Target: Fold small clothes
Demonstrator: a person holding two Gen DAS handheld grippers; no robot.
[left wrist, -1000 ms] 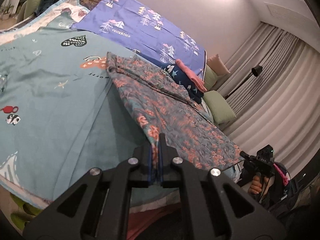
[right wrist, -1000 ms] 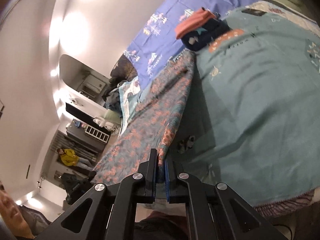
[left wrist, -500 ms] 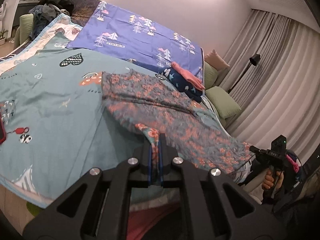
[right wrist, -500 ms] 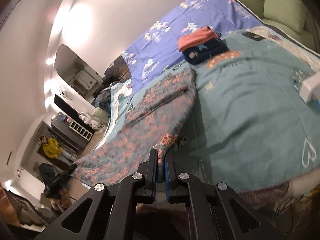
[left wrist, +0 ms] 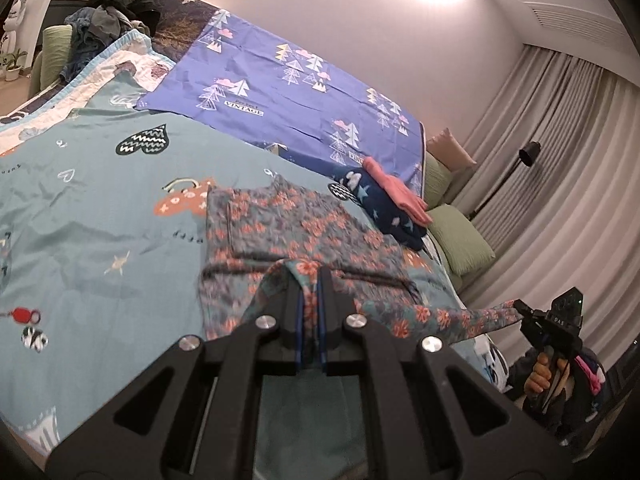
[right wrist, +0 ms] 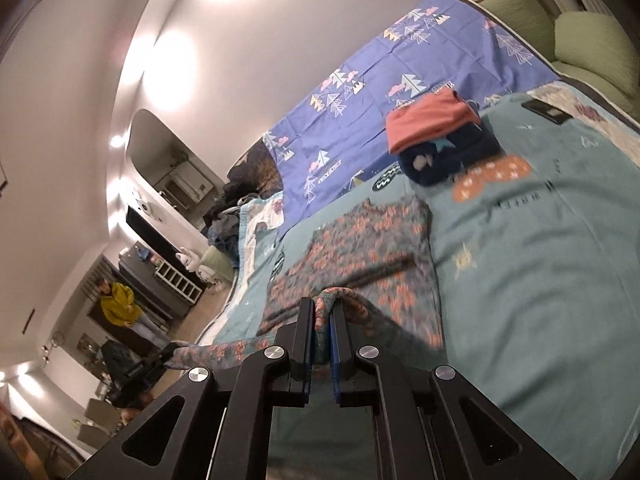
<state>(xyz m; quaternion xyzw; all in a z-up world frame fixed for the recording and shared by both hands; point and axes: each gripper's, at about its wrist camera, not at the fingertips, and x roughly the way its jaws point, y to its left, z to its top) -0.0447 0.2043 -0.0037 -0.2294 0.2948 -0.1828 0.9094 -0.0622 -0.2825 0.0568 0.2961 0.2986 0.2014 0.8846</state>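
Left wrist view: left gripper [left wrist: 311, 300], jaws clenched on a near corner of the floral garment [left wrist: 288, 224]. Right gripper [left wrist: 520, 310] visible at far right of the same view, clamped on the other near corner; the hem hangs stretched between the two.

Right wrist view: right gripper [right wrist: 320, 316], jaws closed on a bunch of the same floral garment [right wrist: 360, 248]; left gripper [right wrist: 170, 350] seen at lower left, holding the opposite end of the raised hem.

Location of garment: far part flat on the teal bedspread [left wrist: 100, 208]; near edge lifted clear of the bed.

Other items: folded stack, a pink piece on a navy star-print piece [left wrist: 394, 208], beyond the garment, near the purple tree-print sheet [left wrist: 280, 92]. Unsorted clothes heap [left wrist: 108, 16] at the far corner.

Step in hand (judged): lengthwise fold, near hem being carried over toward the far edge.

Next move calls for: both corners kept level and taut, brought over the far edge, lowered square onto it, then released together. Uneven travel would likely skew the fold.
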